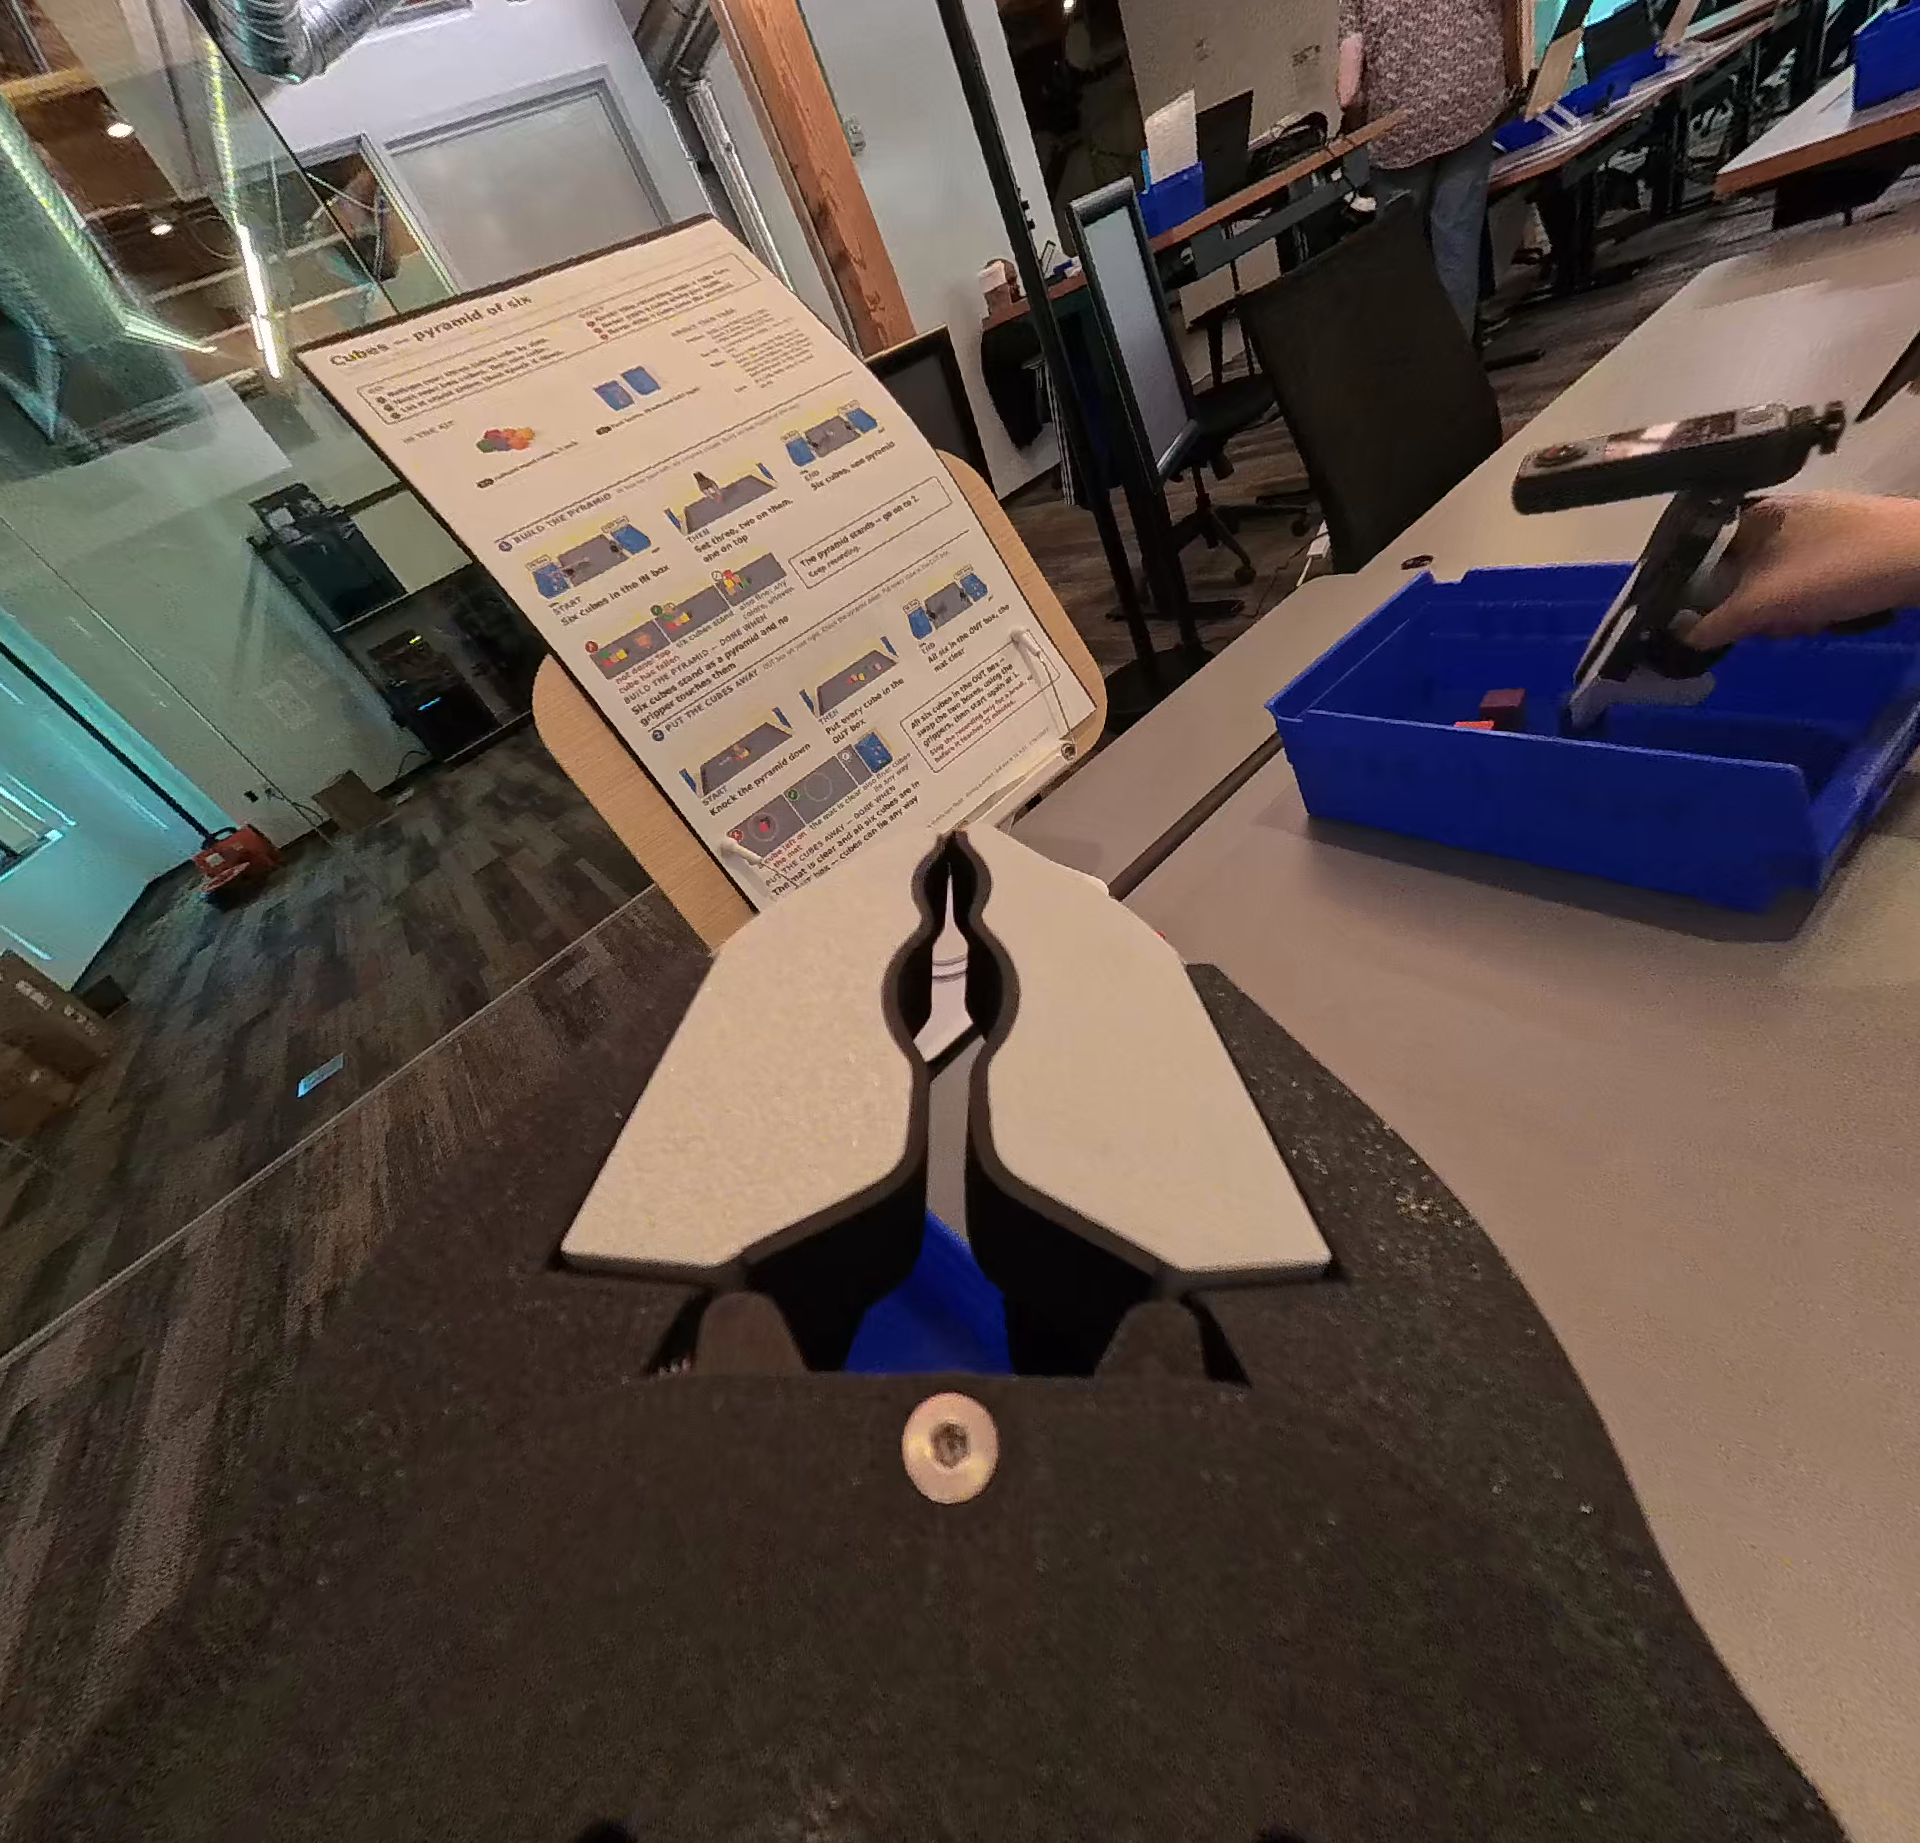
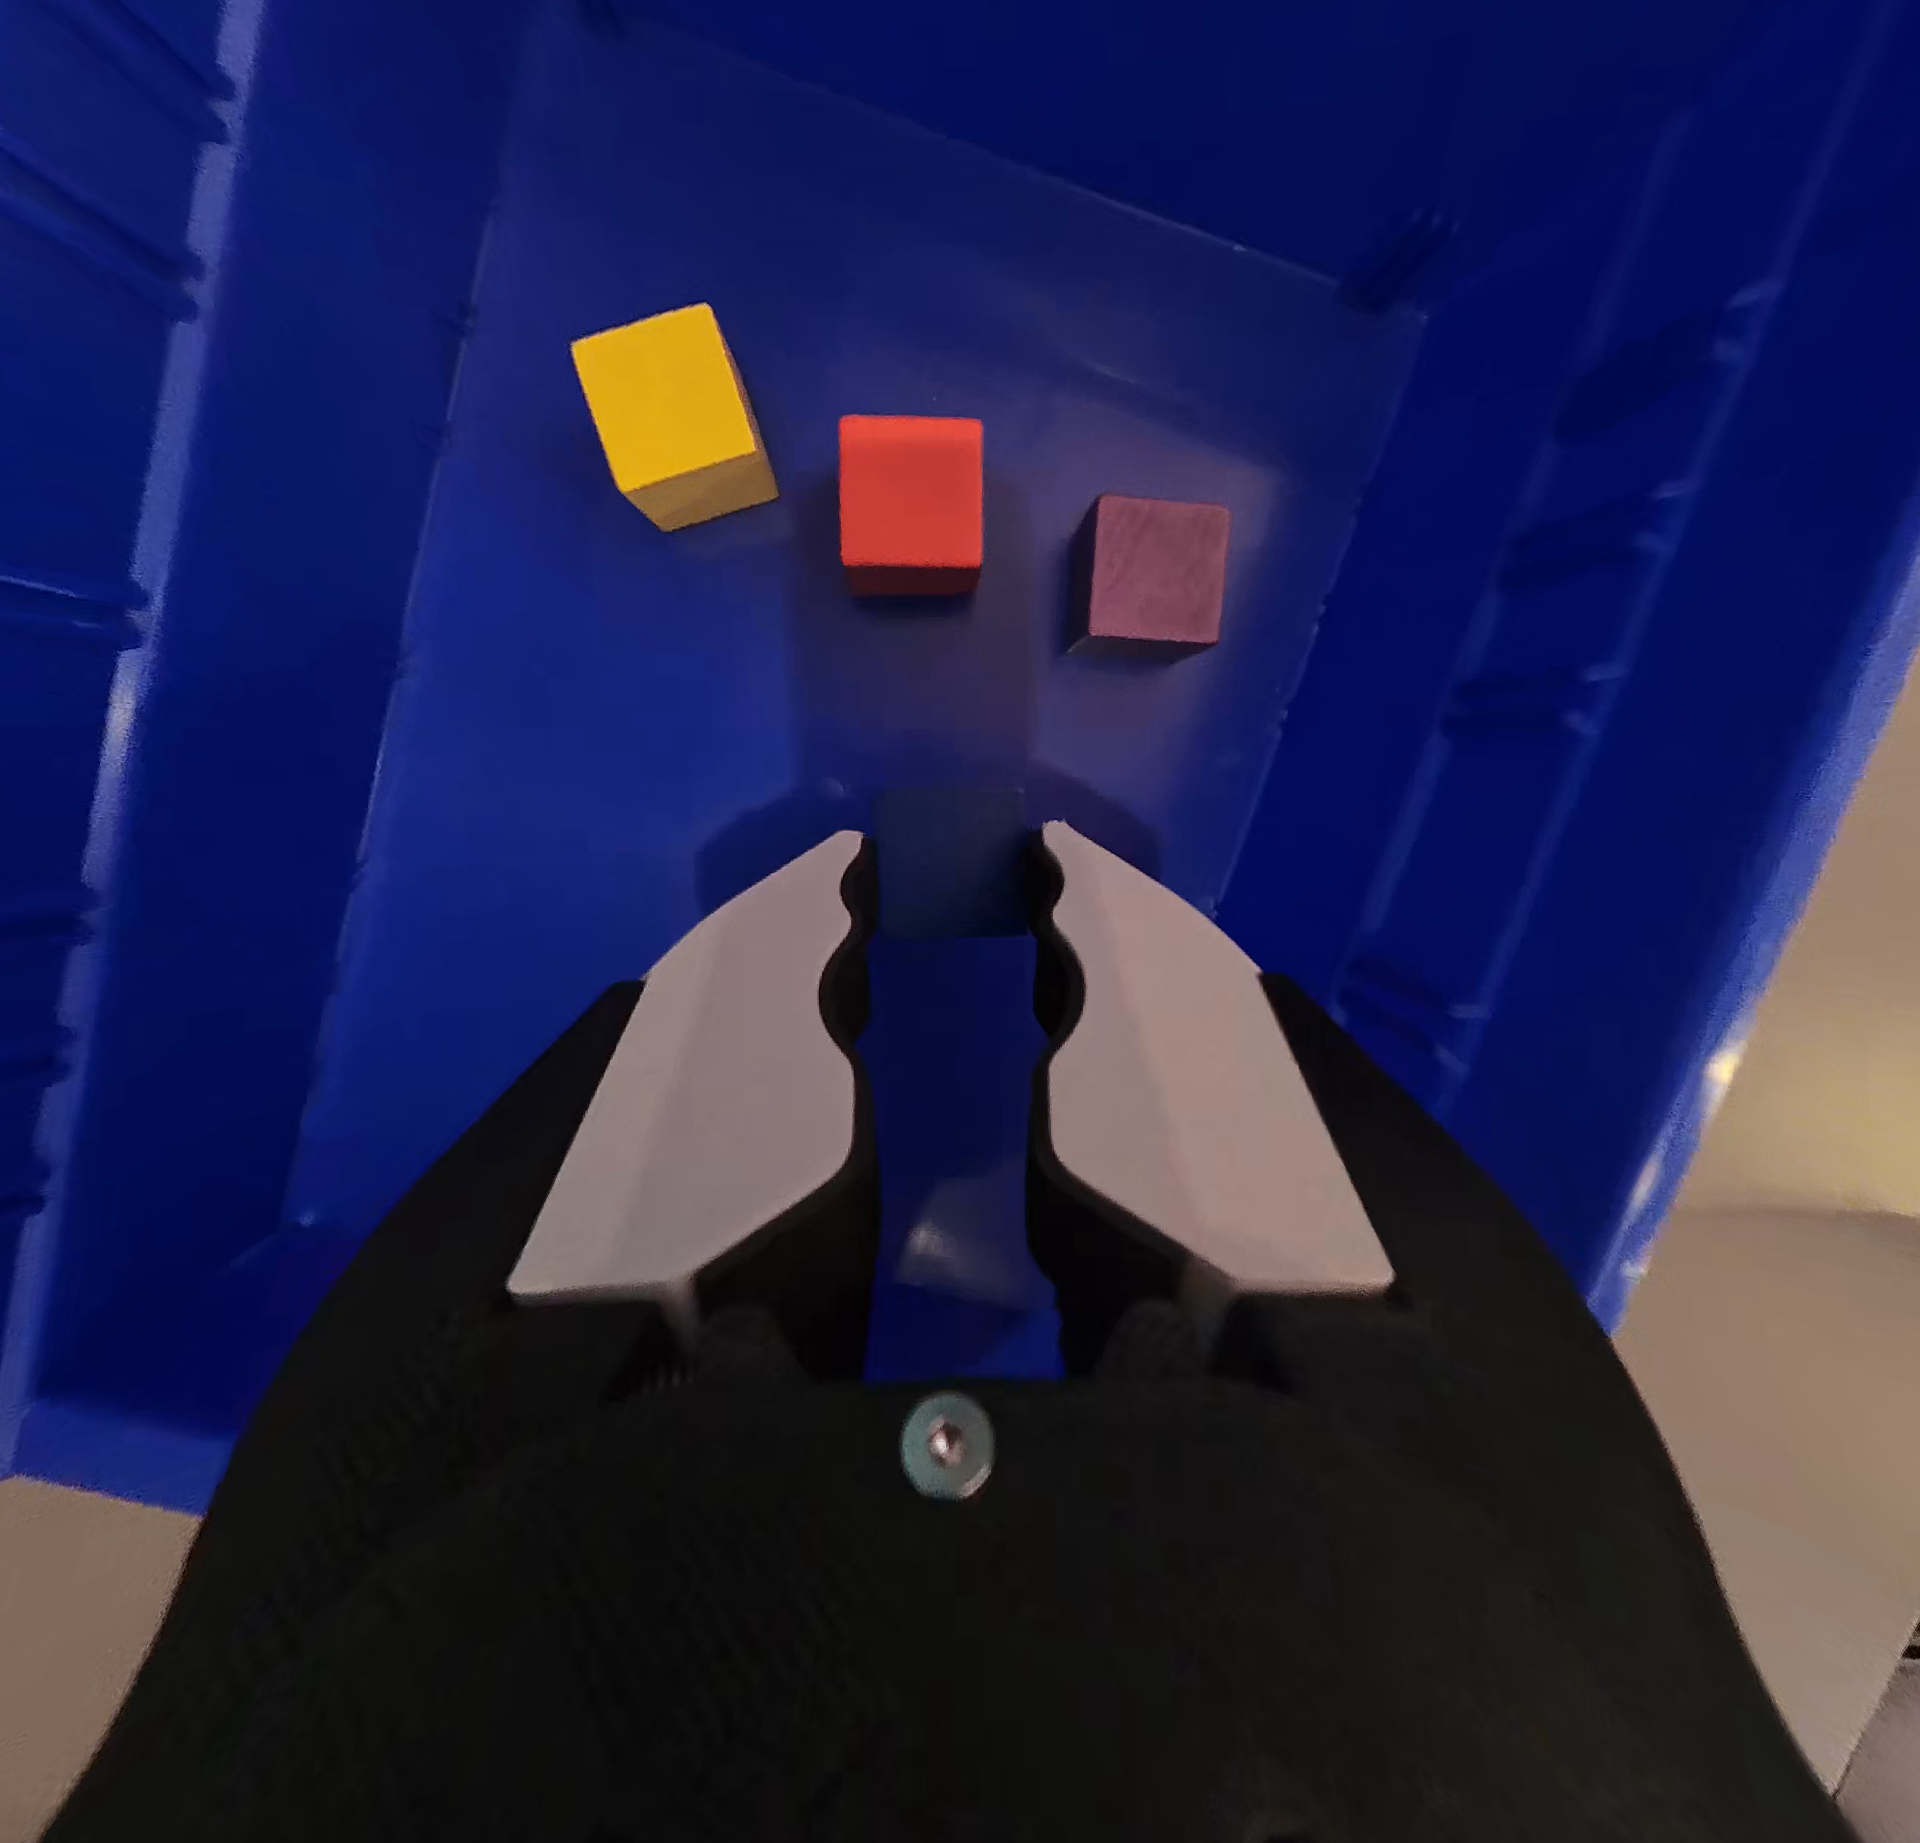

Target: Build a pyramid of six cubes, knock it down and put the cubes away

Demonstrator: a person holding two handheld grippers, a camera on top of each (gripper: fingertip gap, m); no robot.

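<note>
Inside the ribbed blue plastic bin [image 2: 312, 650], the right gripper [image 2: 951, 837] clamps a dark blue cube [image 2: 948, 863] between matte grey fingers [image 2: 1143, 1066]; beyond it on the bin's smooth floor lie yellow [image 2: 670, 411], red [image 2: 909, 500] and wood-grained purple [image 2: 1153, 572] cubes. Outside the bin, the left gripper [image 1: 953, 848] is closed, empty

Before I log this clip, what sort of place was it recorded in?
Most likely an open-plan office or lab set up for data collection: rows of desks and an office chair behind a glass partition, with an instruction board propped beside the grey table.
</note>
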